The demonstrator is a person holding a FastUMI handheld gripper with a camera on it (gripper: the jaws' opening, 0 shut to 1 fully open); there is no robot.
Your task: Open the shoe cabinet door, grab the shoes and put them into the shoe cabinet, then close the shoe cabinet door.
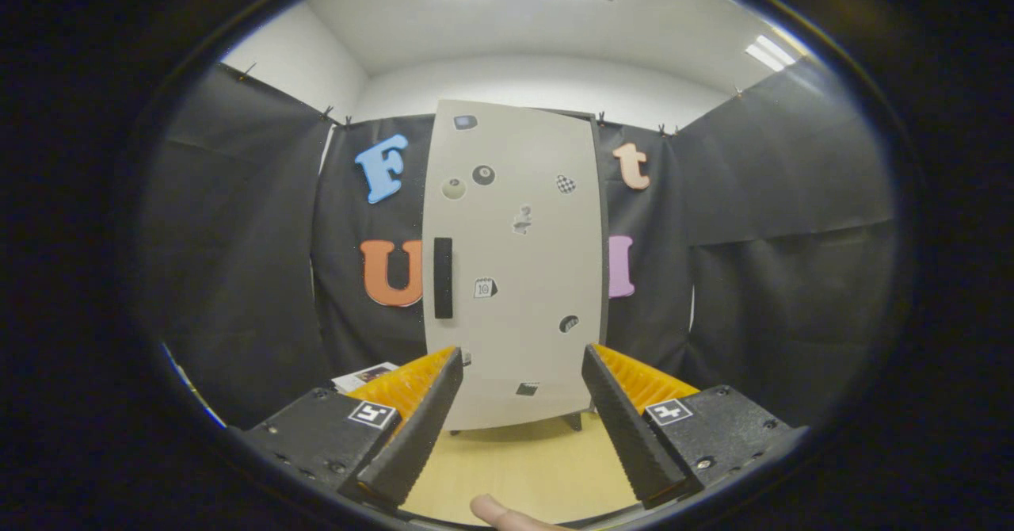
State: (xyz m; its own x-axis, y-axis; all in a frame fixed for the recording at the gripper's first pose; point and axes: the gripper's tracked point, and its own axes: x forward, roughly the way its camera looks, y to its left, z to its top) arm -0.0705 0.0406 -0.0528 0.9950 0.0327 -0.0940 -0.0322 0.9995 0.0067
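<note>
A tall pale shoe cabinet (519,269) stands upright straight beyond my fingers, on short dark legs. Its door is closed and dotted with small stickers. A black vertical handle (443,277) sits on the door's left side, about halfway up. My gripper (523,361) is open, some way back from the cabinet, with nothing between its fingers. The door's lower part shows in the gap between them.
Light wooden floor (515,460) stretches from the fingers to the cabinet's feet. A small flat printed item (366,374) lies on the floor left of the cabinet, behind the left finger. A fingertip of a person's hand (507,515) shows below the fingers.
</note>
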